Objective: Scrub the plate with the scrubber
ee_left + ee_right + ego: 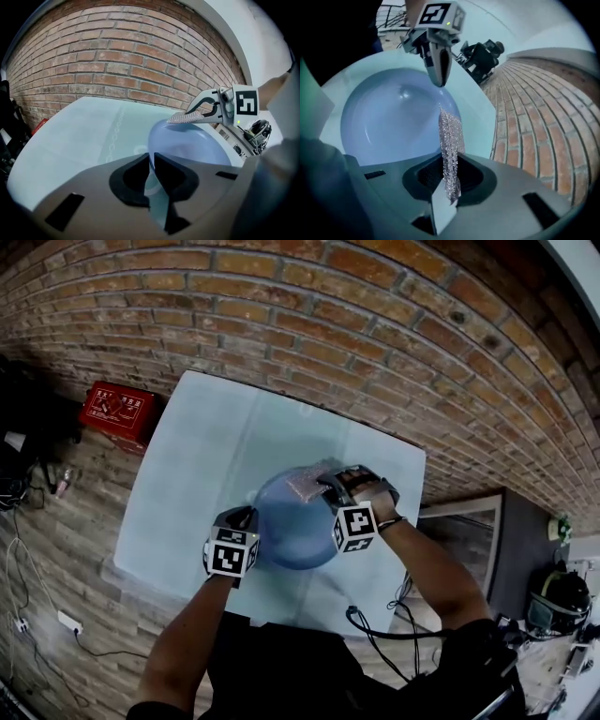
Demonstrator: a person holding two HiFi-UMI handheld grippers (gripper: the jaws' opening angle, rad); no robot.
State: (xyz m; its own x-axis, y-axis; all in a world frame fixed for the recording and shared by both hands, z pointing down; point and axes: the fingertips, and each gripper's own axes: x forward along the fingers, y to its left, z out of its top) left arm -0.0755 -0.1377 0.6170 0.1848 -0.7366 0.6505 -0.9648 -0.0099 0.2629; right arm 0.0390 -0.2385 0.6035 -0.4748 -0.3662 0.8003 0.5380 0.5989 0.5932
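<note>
Plate (295,526) (187,145) (389,122): blue, round, hollow side up, over the middle of the pale counter (206,446). Near rim pinched in the closed jaws of the left tool (246,517) (151,166) (440,70). Silvery mesh scrubber (307,486) (187,117) (450,140) set against the plate's far rim, clenched edge-on by the right tool (337,482) (201,110) (450,180). Beyond the counter, brick wall (375,324); red box (119,409) on the floor just off the counter's far left corner

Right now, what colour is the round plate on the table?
Pale blue, glossy; the round plate shows best in the right gripper view.
</note>
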